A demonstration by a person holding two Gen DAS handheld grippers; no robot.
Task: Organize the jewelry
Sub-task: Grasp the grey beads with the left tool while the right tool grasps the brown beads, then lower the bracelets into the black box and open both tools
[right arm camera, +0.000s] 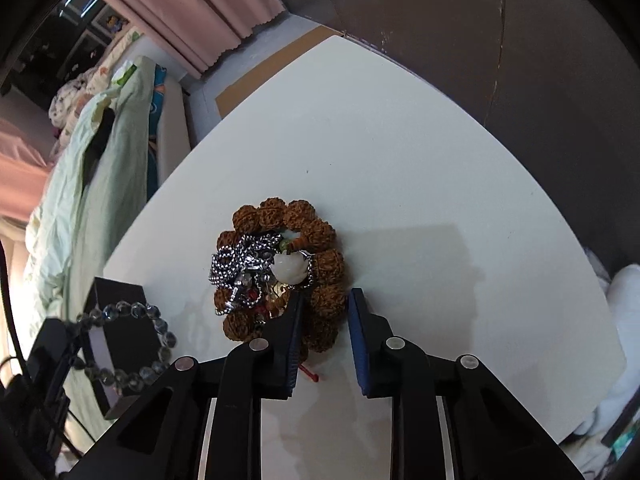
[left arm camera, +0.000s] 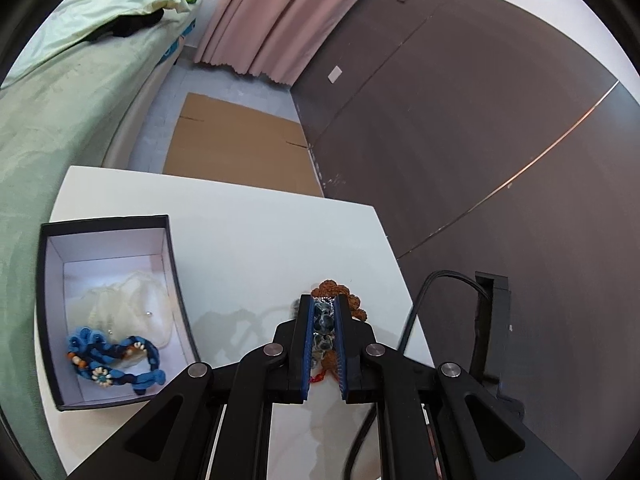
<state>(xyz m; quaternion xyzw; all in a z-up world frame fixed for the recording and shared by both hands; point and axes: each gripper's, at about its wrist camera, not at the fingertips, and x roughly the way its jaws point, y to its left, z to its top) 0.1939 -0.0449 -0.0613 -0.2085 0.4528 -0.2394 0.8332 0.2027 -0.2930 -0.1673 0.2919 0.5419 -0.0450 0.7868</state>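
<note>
Sitting at the left of the white desk, an open black cardboard box with a white lining holds a blue knotted cord bracelet with small flower beads and a pale gauzy pouch. Next along, the left hand-held gripper is clamped on a bracelet of clear grey glass beads — it hangs by the box. Further right, the right hand-held gripper straddles the near rim of a ring of brown wrinkled seed beads, pads not quite pressing — a silver ball chain and white carved pendant lie on it.
</note>
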